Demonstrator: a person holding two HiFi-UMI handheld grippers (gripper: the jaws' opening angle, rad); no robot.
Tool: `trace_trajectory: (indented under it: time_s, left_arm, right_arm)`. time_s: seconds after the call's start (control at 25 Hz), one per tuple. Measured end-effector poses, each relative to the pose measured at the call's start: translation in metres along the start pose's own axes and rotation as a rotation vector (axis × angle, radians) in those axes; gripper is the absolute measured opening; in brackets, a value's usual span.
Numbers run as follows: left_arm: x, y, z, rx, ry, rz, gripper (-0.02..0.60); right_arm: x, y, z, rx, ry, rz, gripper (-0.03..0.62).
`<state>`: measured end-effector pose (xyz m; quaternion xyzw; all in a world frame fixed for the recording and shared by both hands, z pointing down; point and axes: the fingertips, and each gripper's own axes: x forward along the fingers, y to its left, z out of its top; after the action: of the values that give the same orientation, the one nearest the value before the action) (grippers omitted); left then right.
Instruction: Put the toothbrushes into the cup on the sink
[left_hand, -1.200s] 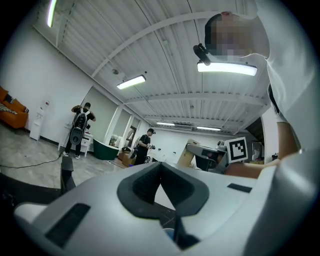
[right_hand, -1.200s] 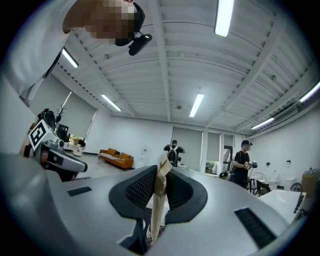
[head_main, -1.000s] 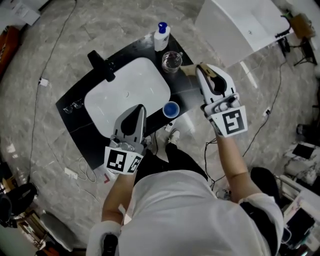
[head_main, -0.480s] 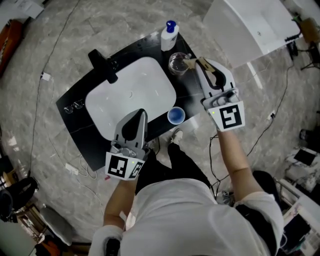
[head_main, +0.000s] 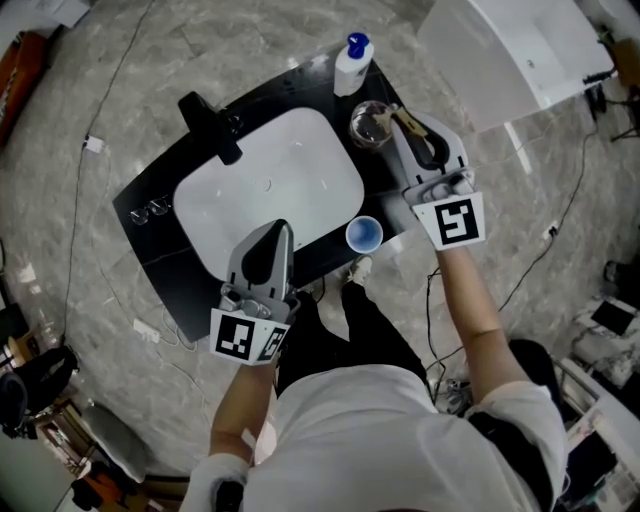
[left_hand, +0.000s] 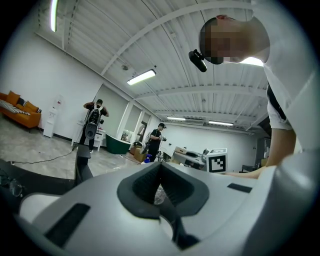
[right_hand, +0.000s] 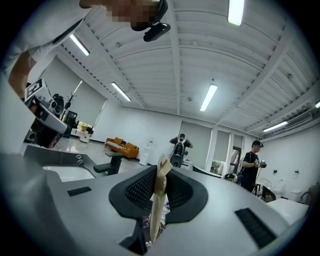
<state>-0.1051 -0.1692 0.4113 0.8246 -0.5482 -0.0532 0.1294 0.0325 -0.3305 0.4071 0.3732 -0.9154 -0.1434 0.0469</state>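
Observation:
A clear glass cup (head_main: 371, 125) stands on the black counter (head_main: 160, 245) to the right of the white sink (head_main: 270, 190). My right gripper (head_main: 407, 122) is shut on a tan toothbrush (head_main: 399, 117), whose end reaches over the glass cup's rim. In the right gripper view the toothbrush (right_hand: 159, 200) stands upright between the shut jaws of the right gripper (right_hand: 161, 182). A blue cup (head_main: 364, 234) sits at the counter's front edge. My left gripper (head_main: 281, 226) hovers over the sink's near rim, shut and holding nothing; the left gripper (left_hand: 160, 187) shows only its closed jaws.
A black faucet (head_main: 210, 125) rises behind the sink. A white bottle with a blue cap (head_main: 352, 65) stands beyond the glass cup. Eyeglasses (head_main: 148, 210) lie on the counter's left end. A white table (head_main: 520, 50) is at the top right, and cables trail on the floor.
My right gripper has carried the toothbrush forward and left, from beside the glass cup to its rim. The left gripper has stayed over the sink's near edge.

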Motion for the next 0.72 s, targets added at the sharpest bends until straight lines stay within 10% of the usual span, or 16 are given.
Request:
trace_trajectory:
  time_s: [0.72]
  left_arm:
    - [-0.017, 0.007, -0.026, -0.023, 0.05, 0.043, 0.003]
  right_arm:
    - [0.005, 0.015, -0.045, -0.033, 0.066, 0.028, 0.066]
